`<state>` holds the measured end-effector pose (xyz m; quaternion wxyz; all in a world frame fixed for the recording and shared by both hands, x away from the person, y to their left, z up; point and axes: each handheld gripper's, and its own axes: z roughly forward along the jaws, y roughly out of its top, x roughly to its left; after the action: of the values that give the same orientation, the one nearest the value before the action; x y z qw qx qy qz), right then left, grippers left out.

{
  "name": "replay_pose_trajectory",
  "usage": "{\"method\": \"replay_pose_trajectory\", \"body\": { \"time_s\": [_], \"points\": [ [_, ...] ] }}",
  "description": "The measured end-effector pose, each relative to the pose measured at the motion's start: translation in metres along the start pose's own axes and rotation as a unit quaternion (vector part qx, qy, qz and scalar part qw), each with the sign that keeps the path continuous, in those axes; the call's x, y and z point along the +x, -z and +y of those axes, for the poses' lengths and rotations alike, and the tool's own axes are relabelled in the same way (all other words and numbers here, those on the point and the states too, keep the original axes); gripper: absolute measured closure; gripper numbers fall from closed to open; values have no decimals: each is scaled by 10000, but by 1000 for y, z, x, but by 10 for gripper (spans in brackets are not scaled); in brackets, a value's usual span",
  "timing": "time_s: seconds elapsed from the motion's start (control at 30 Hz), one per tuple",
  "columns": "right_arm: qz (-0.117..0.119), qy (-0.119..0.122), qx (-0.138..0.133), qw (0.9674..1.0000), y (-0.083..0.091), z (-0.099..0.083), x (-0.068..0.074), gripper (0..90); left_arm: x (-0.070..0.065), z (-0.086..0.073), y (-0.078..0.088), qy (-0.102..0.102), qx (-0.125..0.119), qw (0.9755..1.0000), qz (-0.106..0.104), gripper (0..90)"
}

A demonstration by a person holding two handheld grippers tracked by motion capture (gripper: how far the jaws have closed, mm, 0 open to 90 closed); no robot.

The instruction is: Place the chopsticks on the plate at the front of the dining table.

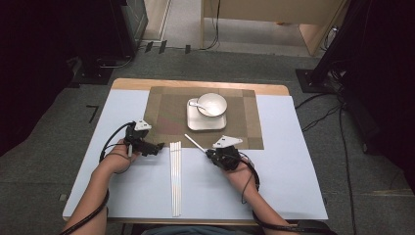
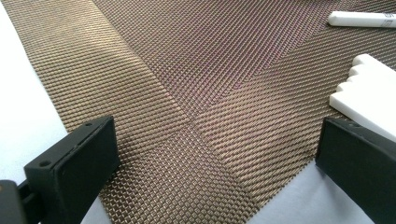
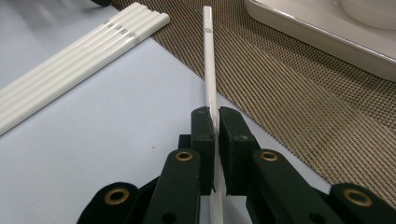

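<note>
Over the pale bench, the right tool, clamped on a white chopstick, aims it lengthwise toward the placemat, while the left tool gapes empty.

Even overhead light, dark surroundings

The table is bright and softly shadowed; the room's edges go black, and the high view looks slightly soft, perhaps low resolution.

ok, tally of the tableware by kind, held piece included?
Chopsticks: 5, one of them in the right hand-held gripper
Bowl: 1
Spoon: 1
Square plate: 1
Placemat: 1
Total: 9
</note>
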<state>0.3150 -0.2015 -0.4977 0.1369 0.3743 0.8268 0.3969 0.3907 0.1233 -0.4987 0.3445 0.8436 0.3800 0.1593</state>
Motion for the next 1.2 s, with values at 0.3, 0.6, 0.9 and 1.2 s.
{"method": "replay_pose_trajectory", "body": {
  "time_s": [0.3, 0.6, 0.9, 1.2],
  "points": [
    [38, -29, 21, 10000, 0, 4, -2, 857, 0, 0, 0, -3, -5, 10000, 3, 0],
    [125, -66, 39, 9999, -3, 9, -4, 858, 0, 0, 0, -4, -6, 10000, 4, 0],
    [208, -77, 73, 9997, -9, 13, -6, 858, 0, 0, 0, -3, -10, 10000, 9, 0],
    [278, -72, 74, 9996, -12, 20, -6, 858, 0, 0, 0, -3, -16, 10000, 12, 0]
  ]
}}
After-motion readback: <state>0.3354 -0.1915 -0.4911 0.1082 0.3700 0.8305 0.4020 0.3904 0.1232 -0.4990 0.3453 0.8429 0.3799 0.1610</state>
